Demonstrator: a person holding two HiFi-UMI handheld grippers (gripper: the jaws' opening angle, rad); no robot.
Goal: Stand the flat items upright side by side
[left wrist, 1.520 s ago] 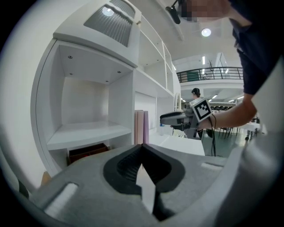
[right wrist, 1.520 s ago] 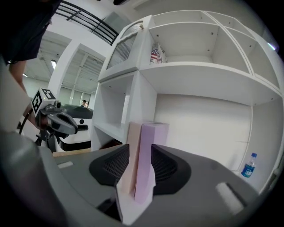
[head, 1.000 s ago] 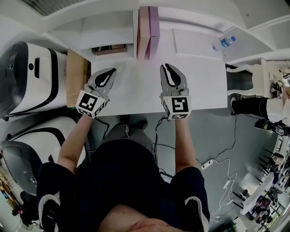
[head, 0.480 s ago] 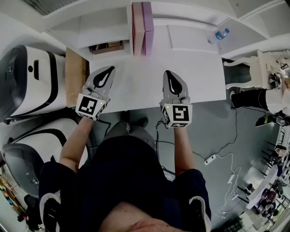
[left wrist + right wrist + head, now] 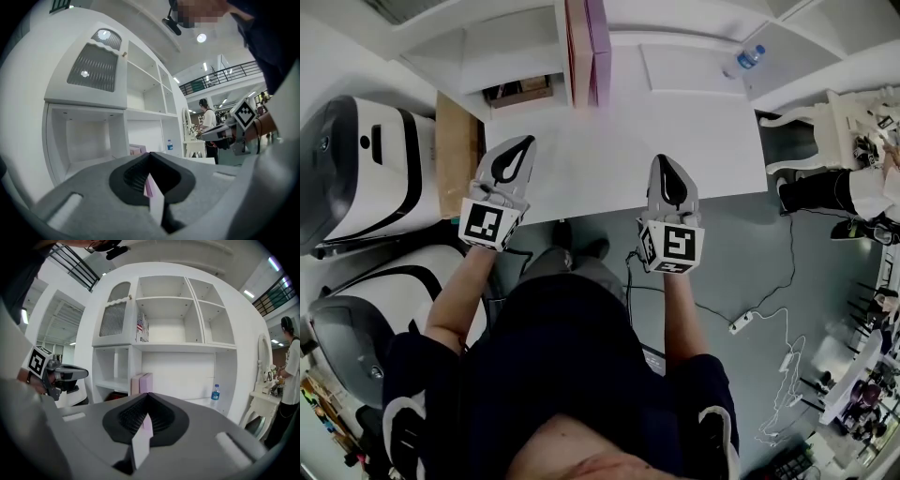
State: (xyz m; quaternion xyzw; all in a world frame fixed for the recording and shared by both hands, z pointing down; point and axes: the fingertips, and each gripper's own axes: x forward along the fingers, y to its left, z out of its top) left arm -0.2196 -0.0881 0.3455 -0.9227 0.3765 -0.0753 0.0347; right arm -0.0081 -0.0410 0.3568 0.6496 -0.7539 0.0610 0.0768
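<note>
Desk (image 5: 609, 159): white top, with a shelf unit rising at 12 o'clock.
Flat items: the pink book (image 5: 577, 47) and purple book (image 5: 600, 47) touch each other at 12 o'clock, at the desk's back, just beside a shelf partition.
Risk: nothing props the purple book's 3 o'clock side, so I judge a nudge or desk jolt would topple both that way.
Axis: both are upright with the long side vertical, and their top edges run 6 to 12.
Left gripper (image 5: 525, 142): at 8 o'clock, jaws pressed together on nothing.
Right gripper (image 5: 667, 161): at 5 o'clock over the near edge, likewise closed and empty.
Bottle (image 5: 747, 58): at 2 o'clock, well apart.
</note>
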